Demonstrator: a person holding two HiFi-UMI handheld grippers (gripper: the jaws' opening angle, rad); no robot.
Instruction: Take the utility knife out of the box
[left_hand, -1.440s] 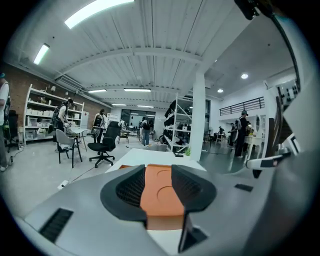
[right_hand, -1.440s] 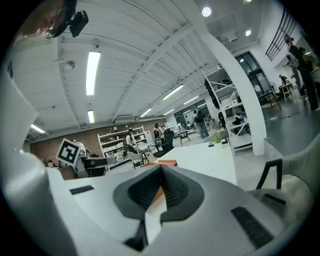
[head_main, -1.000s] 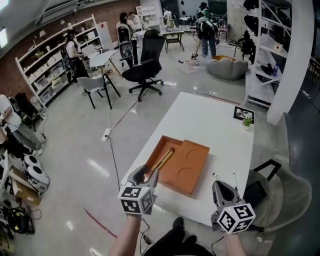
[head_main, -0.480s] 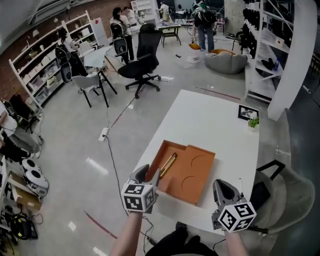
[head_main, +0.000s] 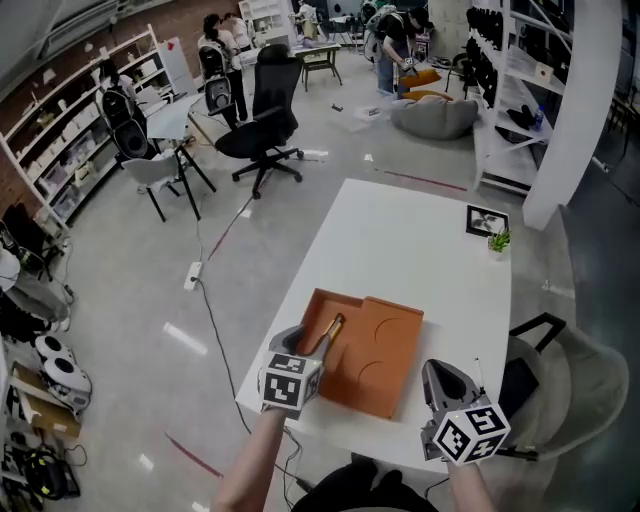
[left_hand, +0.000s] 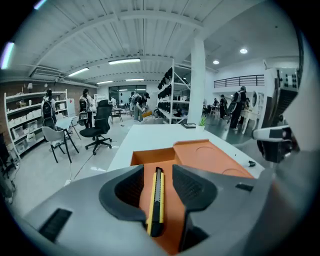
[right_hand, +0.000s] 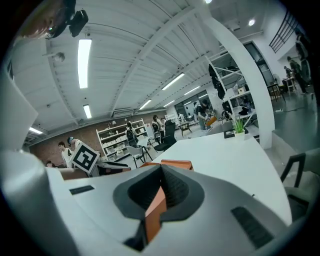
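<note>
Now my left gripper (left_hand: 157, 172), jaws apart, straddles the yellow utility knife (left_hand: 155, 207) lying flat in the orange box (left_hand: 215, 155), my right gripper (right_hand: 161, 170) idle with jaws together; light, stiff and smooth-sided, the knife wants a firm pinch mid-handle, I judge.

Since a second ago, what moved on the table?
The left gripper moved in over the near end of the box. Its open jaws now sit either side of the knife without gripping it. Nothing was picked up or let go. The knife and box stayed put.
</note>
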